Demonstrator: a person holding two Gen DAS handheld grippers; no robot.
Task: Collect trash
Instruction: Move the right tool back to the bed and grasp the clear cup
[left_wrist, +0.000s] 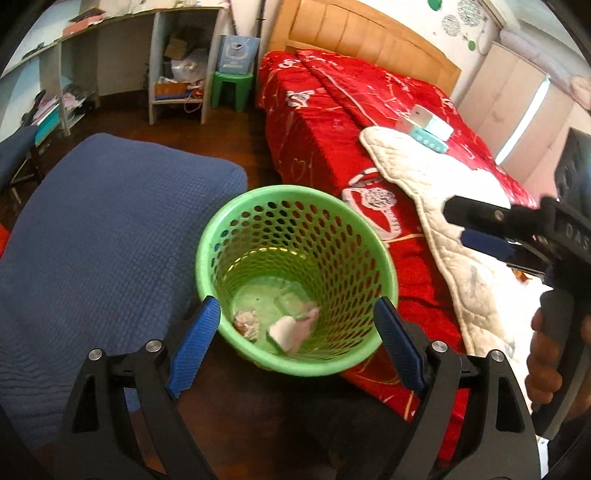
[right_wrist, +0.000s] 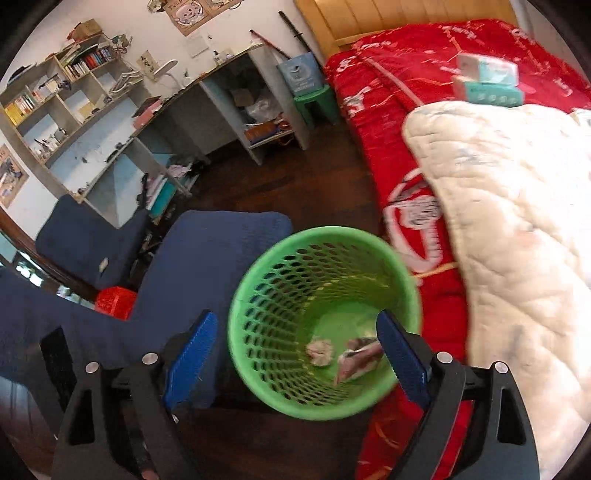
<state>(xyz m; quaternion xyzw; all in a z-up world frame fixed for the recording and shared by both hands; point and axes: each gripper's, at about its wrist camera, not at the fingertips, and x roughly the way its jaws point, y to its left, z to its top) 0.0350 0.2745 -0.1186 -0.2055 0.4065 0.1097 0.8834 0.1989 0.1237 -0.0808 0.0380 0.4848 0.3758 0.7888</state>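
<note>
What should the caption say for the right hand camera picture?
Open right gripper above a green basket holding crumpled trash.

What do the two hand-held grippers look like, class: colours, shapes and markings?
Both the left gripper and right gripper have black angular frames with triangular cut-outs, silver round pivot bolts, and blue textured finger pads. The right gripper's body shows white lettering.

I see bright daylight from a window at three o'clock (left_wrist: 532, 122), fisheye bending and dark corners, motion blur on the green perforated plastic bin (right_wrist: 413, 295) at right wrist.
</note>
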